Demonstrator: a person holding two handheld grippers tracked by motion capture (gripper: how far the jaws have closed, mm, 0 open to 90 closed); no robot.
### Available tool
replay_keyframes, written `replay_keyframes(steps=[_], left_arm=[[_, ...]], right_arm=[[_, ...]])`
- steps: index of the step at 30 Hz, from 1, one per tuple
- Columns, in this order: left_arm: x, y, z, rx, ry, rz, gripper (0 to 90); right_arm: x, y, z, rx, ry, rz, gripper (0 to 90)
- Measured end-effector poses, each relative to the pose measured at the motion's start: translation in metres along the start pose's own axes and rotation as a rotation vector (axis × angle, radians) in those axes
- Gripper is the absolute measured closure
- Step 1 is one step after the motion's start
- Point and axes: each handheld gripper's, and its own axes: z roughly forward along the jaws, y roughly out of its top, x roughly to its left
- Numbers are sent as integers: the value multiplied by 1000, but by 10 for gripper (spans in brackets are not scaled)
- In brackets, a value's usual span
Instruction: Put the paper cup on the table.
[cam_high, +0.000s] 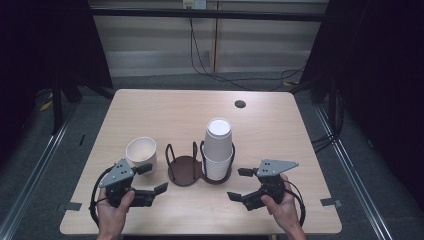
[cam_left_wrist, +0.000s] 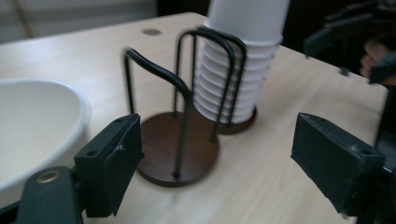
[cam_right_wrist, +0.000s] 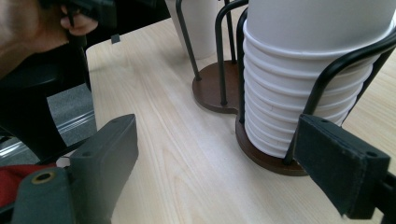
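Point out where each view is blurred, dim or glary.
High view: table evenly lit, surroundings nearly black. Left gripper view: wire cup holder motion-smeared, single paper cup soft at the edge. Right gripper view: stack of paper cups sharp and bright, no glare.

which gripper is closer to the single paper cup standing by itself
Left. The left gripper sits just in front of the single cup, its upper jaw right beside the cup wall. The right gripper is across the table, beyond the cup holder and the cup stack.
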Motion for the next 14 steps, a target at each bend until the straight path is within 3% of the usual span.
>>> replay_keyframes(steps=[5,8,14], left_arm=[[-6,-7,4,-12,-10,27,162],[-9,-15,7,-31,-48,17,162],[-11,-22,10,-43,-30,25,162]], right_arm=[[-1,-5,2,3,-2,14,139],[-1,-6,4,3,-7,19,139],[1,-7,3,-7,-21,17,139]])
